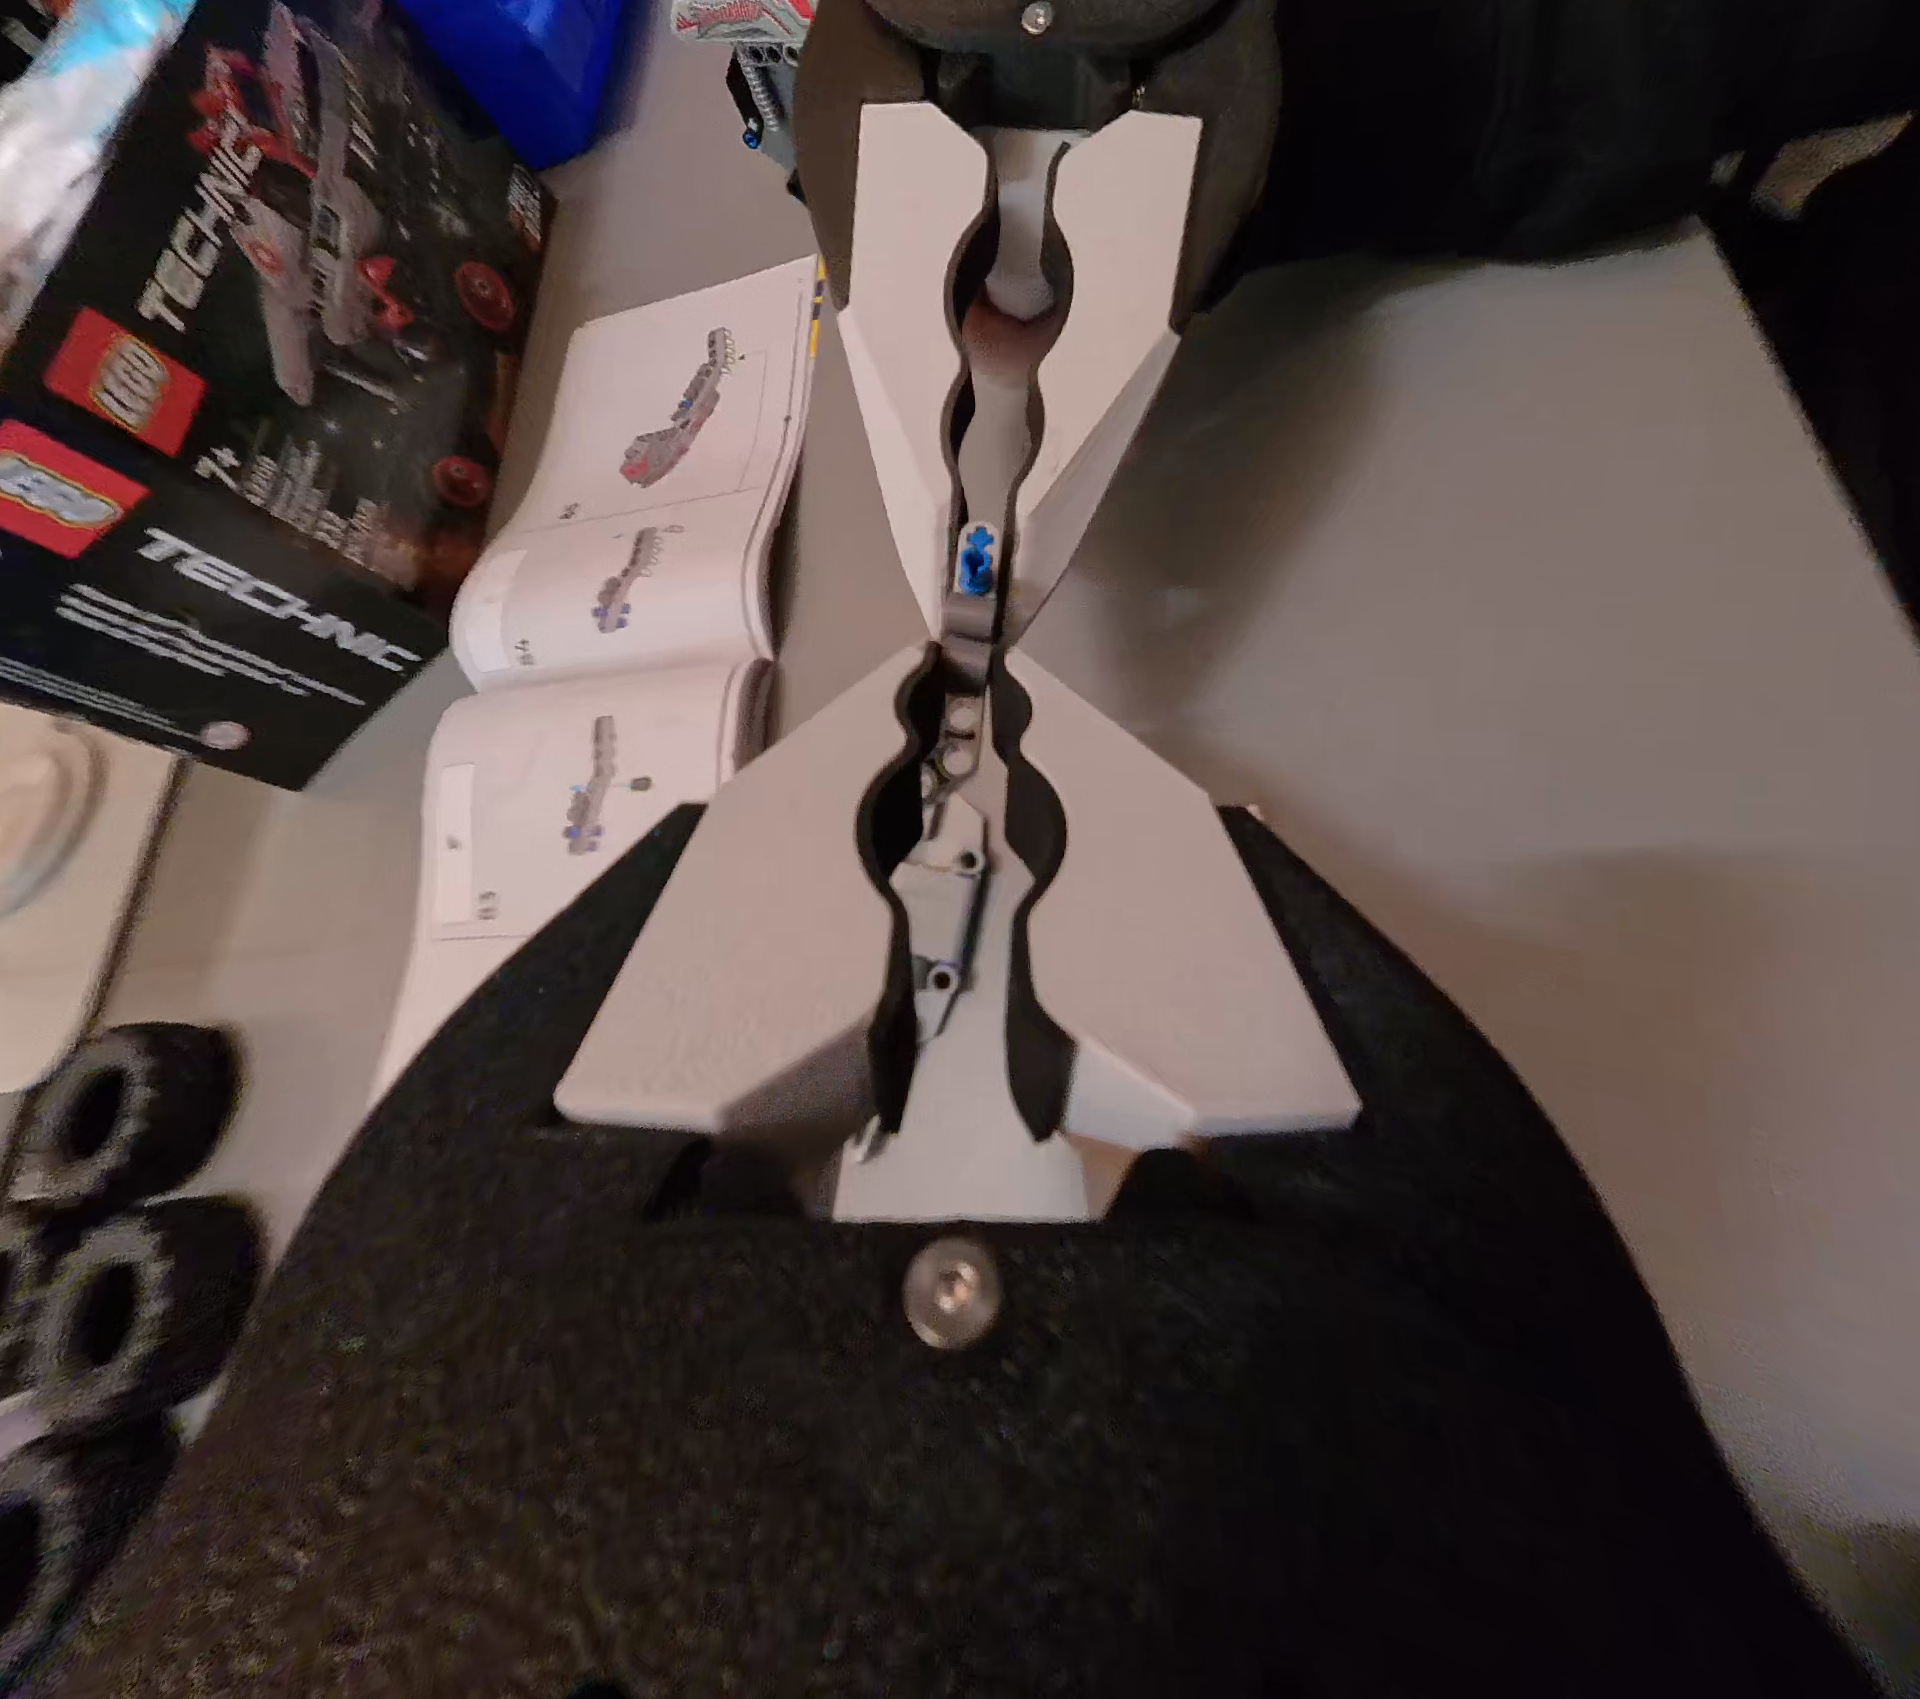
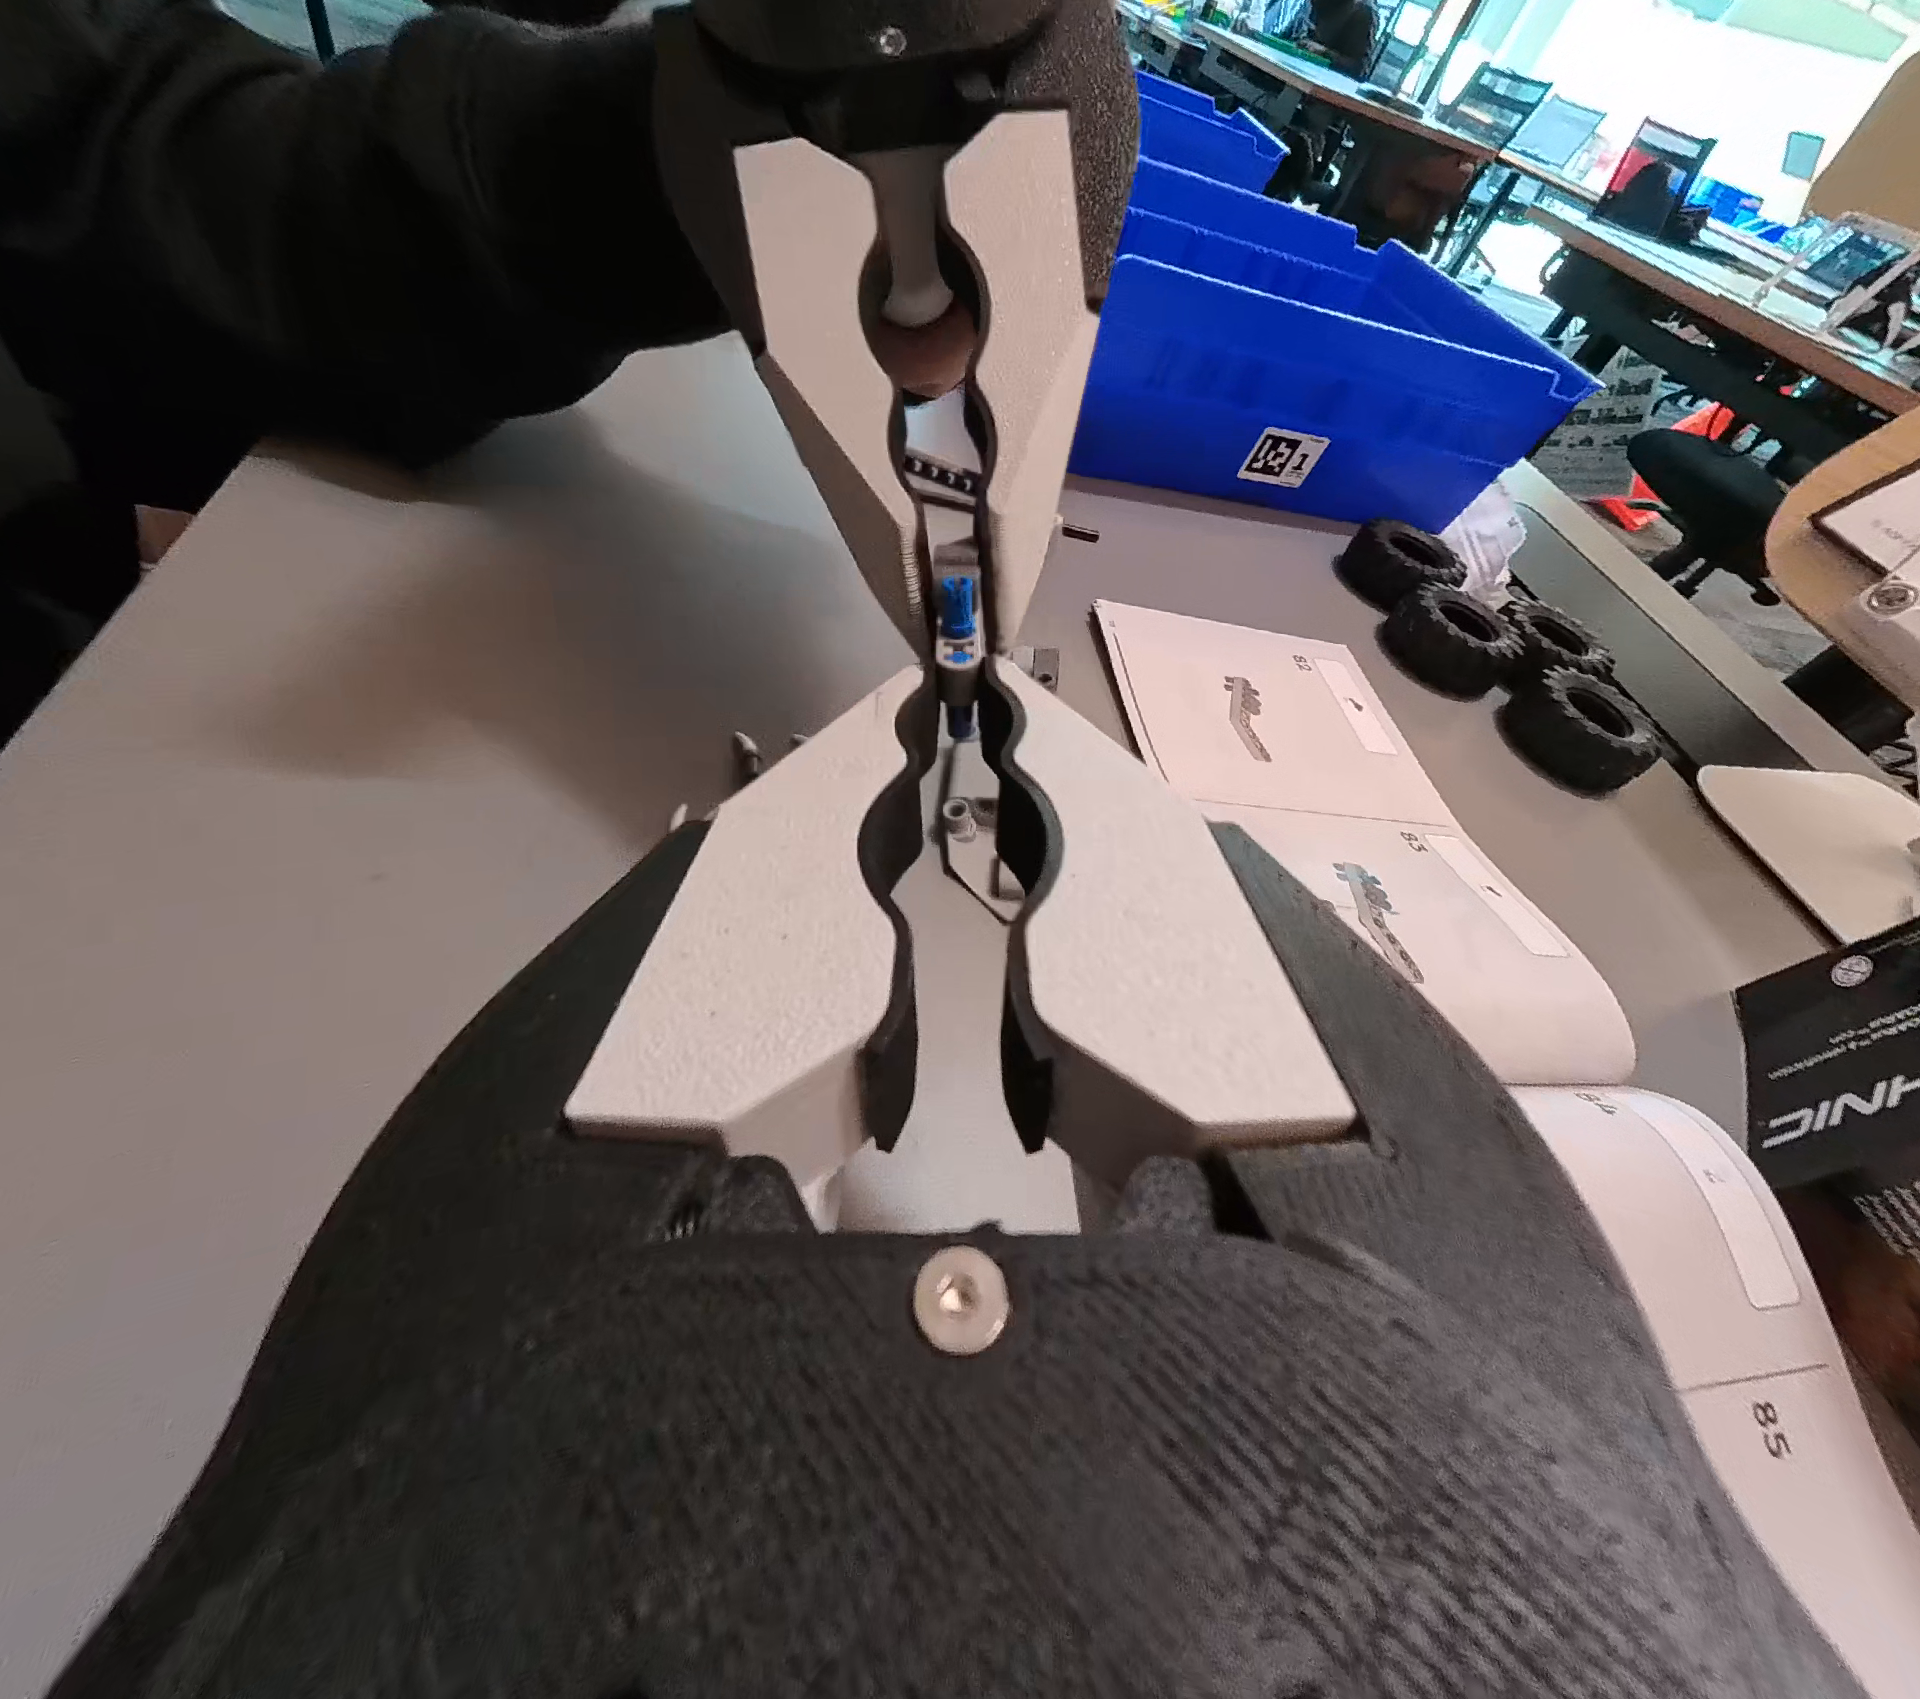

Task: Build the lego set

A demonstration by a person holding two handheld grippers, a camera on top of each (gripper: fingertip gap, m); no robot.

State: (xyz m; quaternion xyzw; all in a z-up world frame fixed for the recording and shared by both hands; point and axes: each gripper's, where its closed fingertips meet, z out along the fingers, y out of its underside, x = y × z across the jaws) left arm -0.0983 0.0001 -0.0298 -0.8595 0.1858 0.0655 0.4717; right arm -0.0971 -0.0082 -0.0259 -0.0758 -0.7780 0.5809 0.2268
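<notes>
At frame centre, the left gripper (image 1: pixel 961 662) clamps a grey beam (image 1: pixel 961 714) tip-to-tip with the right gripper (image 2: pixel 961 683), which pinches a blue pin (image 2: pixel 954 610)

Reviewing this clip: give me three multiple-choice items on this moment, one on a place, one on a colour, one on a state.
1. Where do the black tyres lie?
A. Inside a bin
B. On top of the box
C. On the table beside the open booklet

2. What colour are the storage bins?
A. Blue
B. Red
C. Green

3. How do the two grippers stand?
A. Both wide open
B. Both shut, tip to tip, on one small piece
C. One laid down on the table

Answers:
1 C: the tyres sit on the table just past the booklet.
2 A: the bins are plainly blue.
3 B: the left gripper and right gripper meet, fingers closed on the grey piece with a blue pin.
</notes>
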